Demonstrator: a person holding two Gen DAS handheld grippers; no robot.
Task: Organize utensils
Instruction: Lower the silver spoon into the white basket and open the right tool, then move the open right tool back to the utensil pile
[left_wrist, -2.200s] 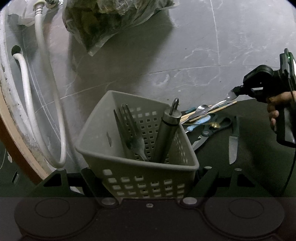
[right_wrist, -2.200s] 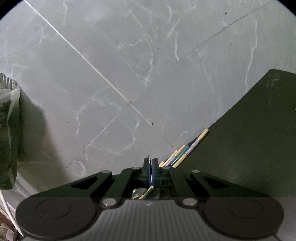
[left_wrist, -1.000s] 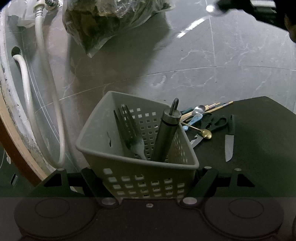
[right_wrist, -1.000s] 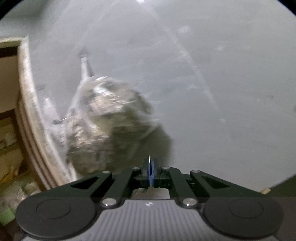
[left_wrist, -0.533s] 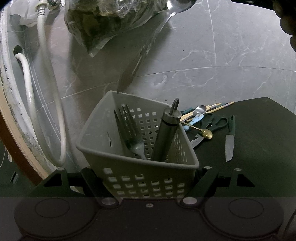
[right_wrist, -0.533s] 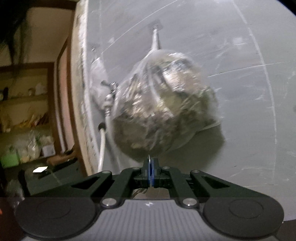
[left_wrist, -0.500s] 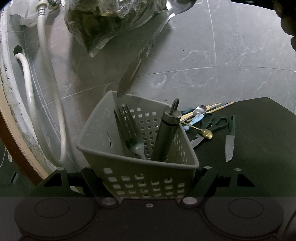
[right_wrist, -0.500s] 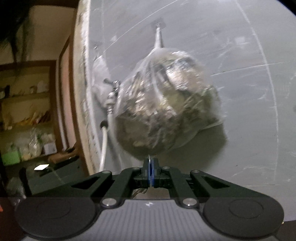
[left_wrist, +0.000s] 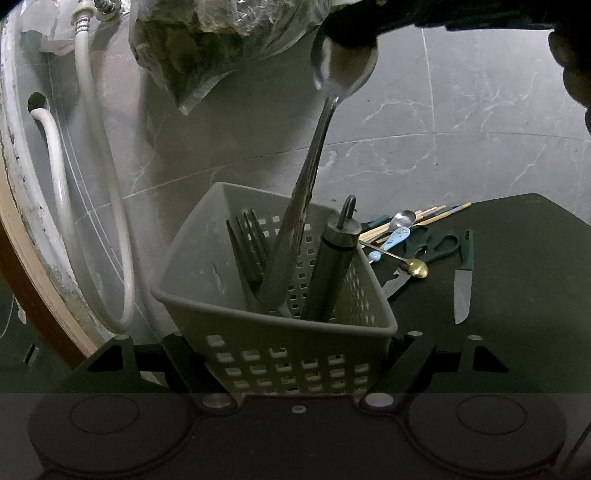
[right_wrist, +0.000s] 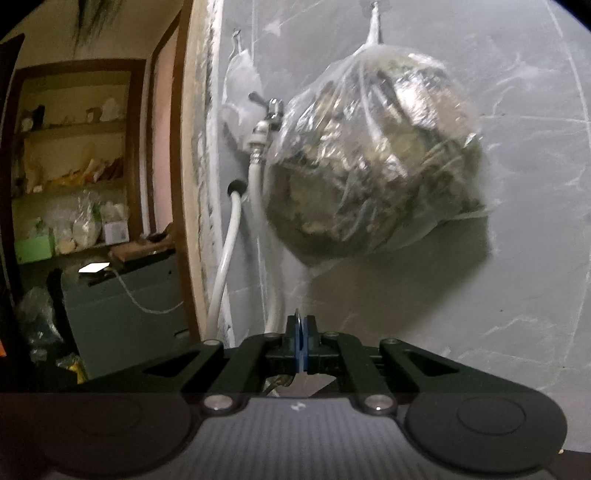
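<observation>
The long polished-metal spoon (left_wrist: 320, 155) gleamed glossy above the matt grey perforated plastic basket (left_wrist: 280, 347), beside a brushed-steel cylinder (left_wrist: 332, 269), with a crinkled clear plastic bag (right_wrist: 373, 158) against the smooth grey veined marble wall (left_wrist: 461, 110).

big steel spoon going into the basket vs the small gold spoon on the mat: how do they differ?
The big steel spoon stands steeply, bowl up, handle end inside the basket; the gold spoon lies flat on the black mat. The steel one looks far longer, silver rather than gold. It is pinched by the right gripper; nothing holds the gold one. Both are metal.
</observation>
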